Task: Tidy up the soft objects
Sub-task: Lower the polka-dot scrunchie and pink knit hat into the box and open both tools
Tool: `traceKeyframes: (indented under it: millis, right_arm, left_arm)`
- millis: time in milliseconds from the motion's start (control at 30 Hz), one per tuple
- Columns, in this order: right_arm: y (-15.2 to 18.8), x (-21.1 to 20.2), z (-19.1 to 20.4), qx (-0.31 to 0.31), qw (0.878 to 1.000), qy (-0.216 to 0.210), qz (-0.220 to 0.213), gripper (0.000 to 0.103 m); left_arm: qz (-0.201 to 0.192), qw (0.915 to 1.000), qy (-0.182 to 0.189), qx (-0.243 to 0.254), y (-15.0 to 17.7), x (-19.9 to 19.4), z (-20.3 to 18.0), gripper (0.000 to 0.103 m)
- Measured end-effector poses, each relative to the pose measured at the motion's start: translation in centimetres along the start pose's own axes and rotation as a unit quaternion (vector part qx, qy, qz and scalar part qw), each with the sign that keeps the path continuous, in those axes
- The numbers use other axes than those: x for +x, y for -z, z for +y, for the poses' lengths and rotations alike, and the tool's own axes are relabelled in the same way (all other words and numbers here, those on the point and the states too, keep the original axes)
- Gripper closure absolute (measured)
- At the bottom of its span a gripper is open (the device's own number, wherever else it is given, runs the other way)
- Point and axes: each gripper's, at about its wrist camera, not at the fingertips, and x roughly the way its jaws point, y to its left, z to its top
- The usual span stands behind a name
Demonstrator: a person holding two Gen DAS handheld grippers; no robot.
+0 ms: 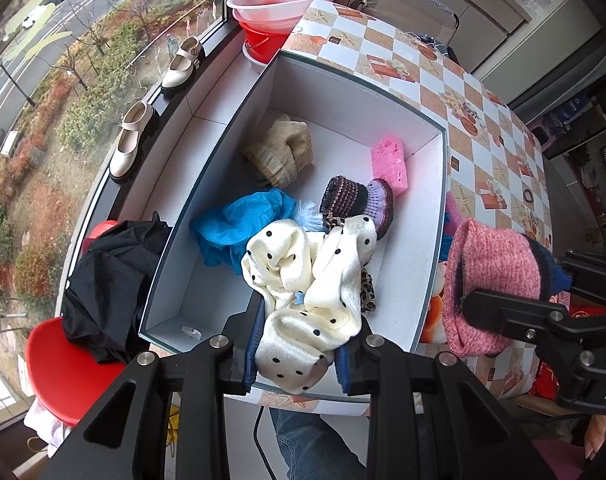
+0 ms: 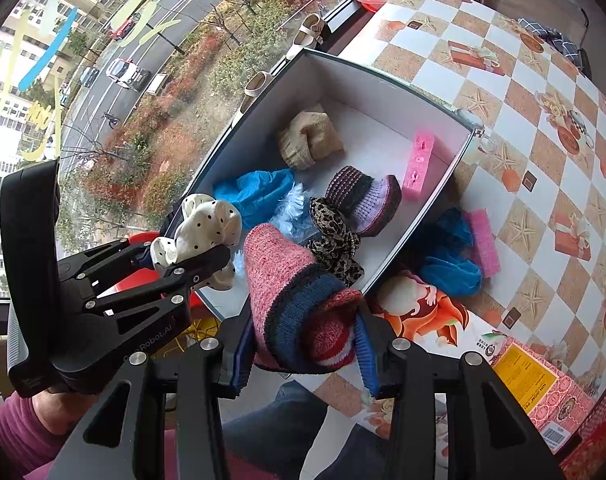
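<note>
**Grippers over the box — both loaded**

Left gripper [image 1: 297,354]: jaws drawn close, pads pinching the cream polka-dot scarf [image 1: 303,280]. The held end is bunched between the blue pads at the near edge of the white box [image 1: 423,216]; the rest trails down into the box and lies on its floor.

Right gripper [image 2: 303,354]: jaws narrowly apart, clamped on the pink knit hat [image 2: 287,292] with a navy band. The hat hangs over the box's near right corner, partly above the checked tablecloth [image 2: 523,92].

Box contents — beige knit piece [image 1: 281,152] toward the far left corner, pink sponge [image 1: 391,164] against the right wall, blue cloth [image 1: 243,228] mid-left, purple-and-black knit hat [image 1: 357,200] centre, leopard-print fabric [image 2: 335,236] beside it.

Outside the box, by its right wall: a second blue cloth [image 2: 451,268] and a second pink sponge [image 2: 481,242], touching.
</note>
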Motion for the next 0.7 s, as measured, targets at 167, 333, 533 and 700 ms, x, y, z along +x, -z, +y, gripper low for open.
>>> traceKeyframes:
  millis: [167, 333, 533, 700]
  right_arm:
    - [-1.2, -0.1, 0.1, -0.002, 1.0, 0.0, -0.005, 0.059]
    - [-2.4, -0.3, 0.3, -0.005, 1.0, 0.001, -0.011, 0.059]
    - [-3.3, -0.1, 0.4, -0.009, 1.0, 0.001, -0.012, 0.059]
    - [-3.9, 0.2, 0.5, -0.012, 1.0, 0.006, -0.011, 0.059]
  left_arm:
    - [-0.003, 1.0, 0.0, 0.001, -0.2, 0.1, 0.0, 0.072]
    - [-0.004, 1.0, 0.001, 0.002, -0.7, 0.2, -0.3, 0.072]
    - [-0.004, 1.0, -0.003, 0.004, -0.9, 0.2, -0.5, 0.072]
    - [-0.006, 1.0, -0.005, 0.005, -1.4, 0.2, -0.6, 0.072]
